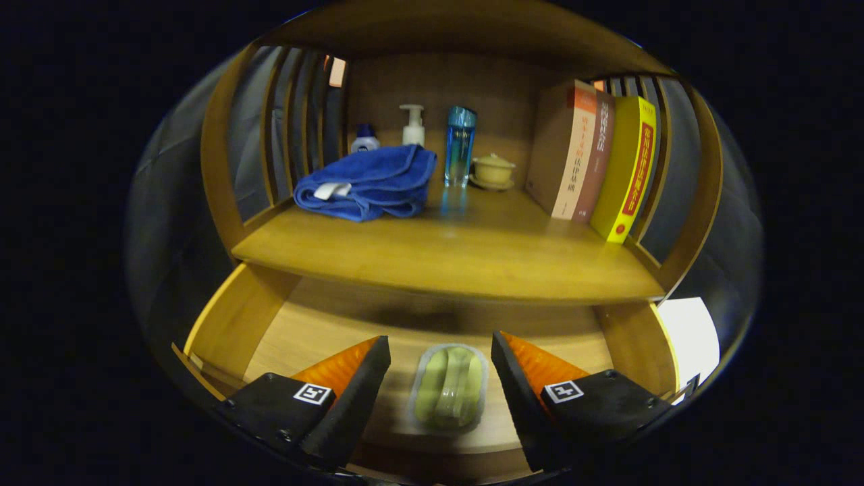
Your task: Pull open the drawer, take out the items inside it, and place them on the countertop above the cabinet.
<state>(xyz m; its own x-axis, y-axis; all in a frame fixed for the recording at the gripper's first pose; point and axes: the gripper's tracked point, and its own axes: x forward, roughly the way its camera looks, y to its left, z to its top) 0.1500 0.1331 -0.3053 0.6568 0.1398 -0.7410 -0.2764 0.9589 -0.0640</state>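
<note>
Claw (440, 358) wide open astride soap dish (449, 386) in drawer (229, 317); towel (368, 182), books (594, 158) on countertop (459, 256).

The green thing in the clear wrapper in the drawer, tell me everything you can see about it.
The packaged green item is an oblong, pale olive-green block with rounded ends, sealed in a clear, glossy plastic wrapper whose edge shows all round it. It lies flat on the wooden floor of the open drawer, lengthwise along the fingers' direction, nothing else touching it. It sits between the fingers of the open gripper, which flank it with a gap on each side, below the countertop's front edge.
</note>
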